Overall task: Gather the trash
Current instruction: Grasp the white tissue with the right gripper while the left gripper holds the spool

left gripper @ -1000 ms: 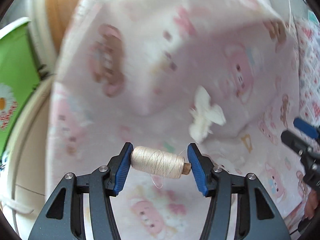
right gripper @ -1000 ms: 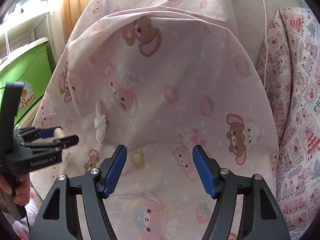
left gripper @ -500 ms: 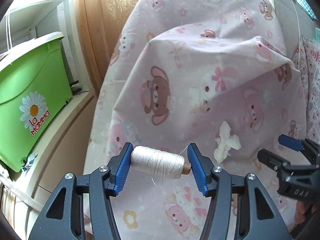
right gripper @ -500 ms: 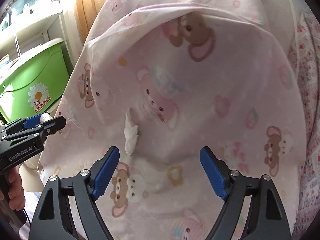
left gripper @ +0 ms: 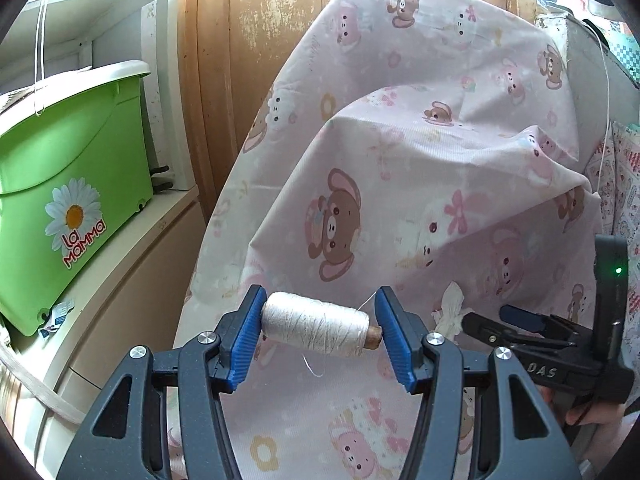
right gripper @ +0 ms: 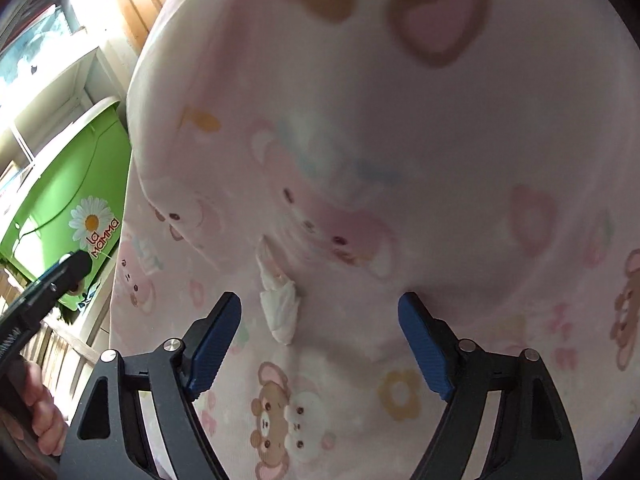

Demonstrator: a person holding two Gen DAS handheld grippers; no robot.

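A spool of cream thread (left gripper: 316, 330) lies crosswise between the blue pads of my left gripper (left gripper: 318, 334), which is shut on it above the pink bear-print sheet (left gripper: 440, 168). A crumpled white tissue (right gripper: 280, 308) lies in a fold of the sheet (right gripper: 420, 152). My right gripper (right gripper: 320, 314) hovers close over it, jaws wide and closing slightly. The tissue sits between the fingers, nearer the left pad, untouched. In the left wrist view the tissue (left gripper: 450, 312) shows just beyond the right gripper (left gripper: 516, 322). The left gripper's tip (right gripper: 68, 270) shows at the right wrist view's left edge.
A green plastic bin (left gripper: 68, 184) with a daisy label stands on a white ledge (left gripper: 132, 248) to the left. A worn wooden door (left gripper: 248, 40) rises behind the draped sheet. A patterned cloth (left gripper: 624, 184) lies at the right edge. A person's fingers (right gripper: 36, 412) hold the left gripper's handle.
The left gripper rose and pulled back with the spool still held. The right gripper moved in close to the tissue, which now sits between its widened jaws.
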